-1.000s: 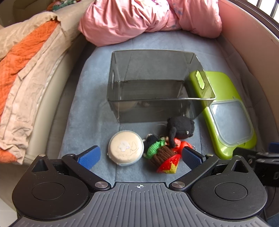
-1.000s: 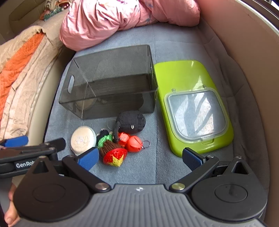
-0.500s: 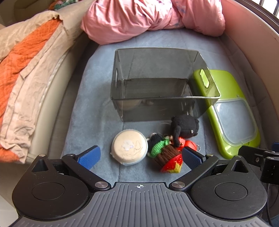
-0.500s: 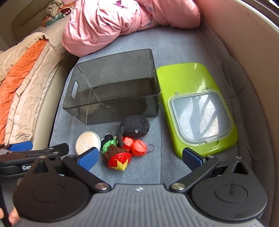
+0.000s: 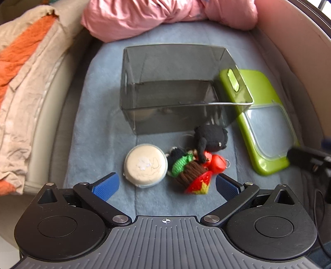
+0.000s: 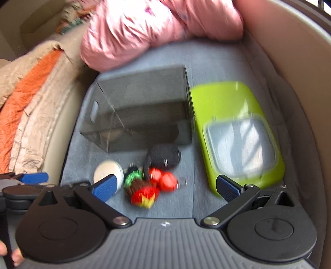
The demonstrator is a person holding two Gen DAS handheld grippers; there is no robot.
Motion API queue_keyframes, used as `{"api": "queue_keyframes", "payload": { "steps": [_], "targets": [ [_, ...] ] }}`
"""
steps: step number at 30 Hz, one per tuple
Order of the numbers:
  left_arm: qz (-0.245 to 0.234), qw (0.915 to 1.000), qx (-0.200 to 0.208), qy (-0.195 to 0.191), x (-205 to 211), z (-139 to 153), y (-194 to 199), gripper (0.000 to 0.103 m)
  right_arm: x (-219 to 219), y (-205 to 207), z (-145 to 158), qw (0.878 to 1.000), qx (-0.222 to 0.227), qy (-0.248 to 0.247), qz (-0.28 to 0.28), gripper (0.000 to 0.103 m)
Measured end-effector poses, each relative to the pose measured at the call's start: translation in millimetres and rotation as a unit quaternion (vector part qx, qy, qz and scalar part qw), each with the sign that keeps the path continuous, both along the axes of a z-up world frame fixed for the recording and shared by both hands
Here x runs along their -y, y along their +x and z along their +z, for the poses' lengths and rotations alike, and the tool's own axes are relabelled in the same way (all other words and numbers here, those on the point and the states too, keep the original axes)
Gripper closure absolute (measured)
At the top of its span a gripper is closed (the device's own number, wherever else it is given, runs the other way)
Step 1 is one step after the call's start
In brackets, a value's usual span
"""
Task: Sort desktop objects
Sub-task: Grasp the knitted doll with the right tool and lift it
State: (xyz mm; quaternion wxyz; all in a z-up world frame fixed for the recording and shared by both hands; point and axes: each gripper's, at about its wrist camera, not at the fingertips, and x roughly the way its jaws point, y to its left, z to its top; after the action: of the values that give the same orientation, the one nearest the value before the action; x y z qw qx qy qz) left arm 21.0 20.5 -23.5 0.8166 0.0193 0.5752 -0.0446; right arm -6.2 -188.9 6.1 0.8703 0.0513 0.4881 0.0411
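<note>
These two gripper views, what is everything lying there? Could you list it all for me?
smoky grey see-through plastic bin: one, middle of the blue-grey mat, something pale and blurred inside.
lime green lid with clear window: one, flat beside the bin.
round cream-coloured tin: one, in front of the bin.
black knitted plush toy: one, near the bin's front.
brown, green and red crocheted keychain bundle: one cluster, beside the tin.
blue-grey mat: one, under everything.
pink bedding: one heap, behind the bin.
orange and beige cloth: one pile, off the mat.
left gripper: open.
right gripper: open.
</note>
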Motion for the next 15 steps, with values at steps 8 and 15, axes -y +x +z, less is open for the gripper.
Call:
{"api": "queue_keyframes", "payload": {
  "steps": [8,15],
  "targets": [
    [-0.039,0.9928,-0.093,0.065,-16,-47,43,0.0,-26,39,-65,0.98,-0.037,-0.094,0.174,0.006],
    [-0.009,0.983,-0.181,-0.031,-26,-93,75,0.0,-73,72,-183,0.948,-0.16,-0.075,0.265,0.026]
  ]
}}
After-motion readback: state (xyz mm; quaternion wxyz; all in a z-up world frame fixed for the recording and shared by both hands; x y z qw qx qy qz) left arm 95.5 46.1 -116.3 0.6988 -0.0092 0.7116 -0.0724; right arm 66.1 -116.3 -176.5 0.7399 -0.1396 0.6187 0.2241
